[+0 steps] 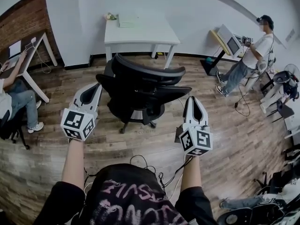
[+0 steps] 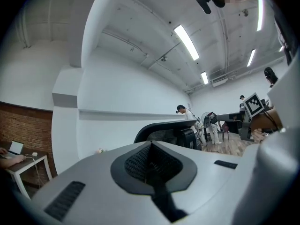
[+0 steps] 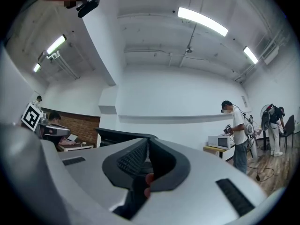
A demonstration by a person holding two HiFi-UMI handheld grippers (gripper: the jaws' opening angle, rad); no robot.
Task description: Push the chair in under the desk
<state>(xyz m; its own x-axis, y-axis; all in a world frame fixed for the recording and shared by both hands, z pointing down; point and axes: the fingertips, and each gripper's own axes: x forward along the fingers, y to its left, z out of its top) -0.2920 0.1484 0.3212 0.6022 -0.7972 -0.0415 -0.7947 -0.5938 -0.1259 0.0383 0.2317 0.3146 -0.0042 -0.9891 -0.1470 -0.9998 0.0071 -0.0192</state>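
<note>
A black office chair [image 1: 140, 93] stands on the wood floor with its curved backrest toward me, in front of a white desk [image 1: 140, 32] against the far wall. There is a gap of floor between chair and desk. My left gripper [image 1: 96, 88] is shut and empty, with its tip beside the chair's left side. My right gripper [image 1: 192, 101] is also shut and empty, with its tip just off the chair's right side. I cannot tell whether either one touches the chair. The backrest [image 2: 161, 130] rises beyond the left gripper [image 2: 151, 146] in the left gripper view. In the right gripper view the backrest [image 3: 119, 136] shows past the right gripper [image 3: 147, 144].
A person [image 1: 14, 102] sits at a second white desk [image 1: 35, 48] by the brick wall at left. Another person [image 1: 248, 55] stands at right beside a stand with a small appliance [image 1: 229, 43]. More chairs [image 1: 283, 90] and cables crowd the right side.
</note>
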